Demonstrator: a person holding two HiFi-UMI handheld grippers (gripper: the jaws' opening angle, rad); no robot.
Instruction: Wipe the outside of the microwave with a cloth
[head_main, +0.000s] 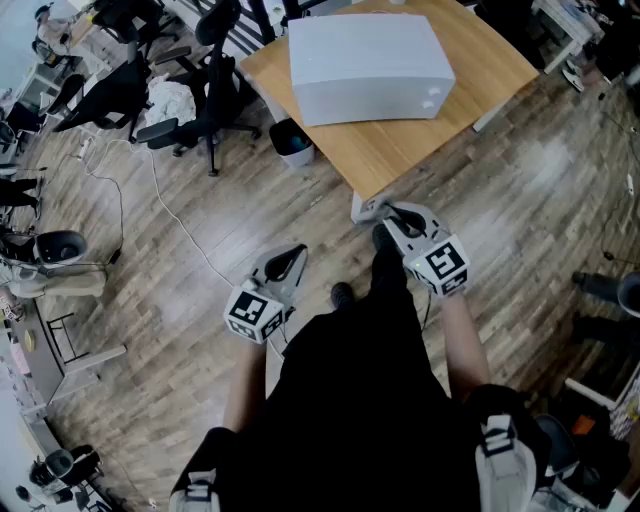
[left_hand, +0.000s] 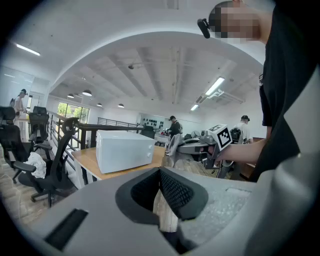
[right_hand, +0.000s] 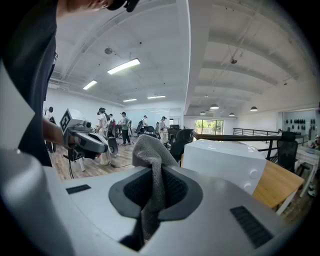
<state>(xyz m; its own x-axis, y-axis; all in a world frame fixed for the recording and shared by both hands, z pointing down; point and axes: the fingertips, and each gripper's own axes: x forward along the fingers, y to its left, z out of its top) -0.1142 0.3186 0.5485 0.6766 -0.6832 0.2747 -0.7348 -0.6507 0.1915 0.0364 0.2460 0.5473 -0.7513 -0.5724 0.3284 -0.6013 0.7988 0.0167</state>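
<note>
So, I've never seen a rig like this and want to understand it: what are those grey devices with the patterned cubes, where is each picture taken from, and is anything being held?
A person holds a two-jaw gripper in each hand; there is no robot arm. The head view looks down from the person's head and shows the left gripper, the right gripper and, ahead, a white microwave on a wooden table. The other two pictures come from a camera riding on each gripper, looking along its jaws. The right gripper pinches a grey cloth. The left one's jaws stand slightly apart with nothing between them.
</note>
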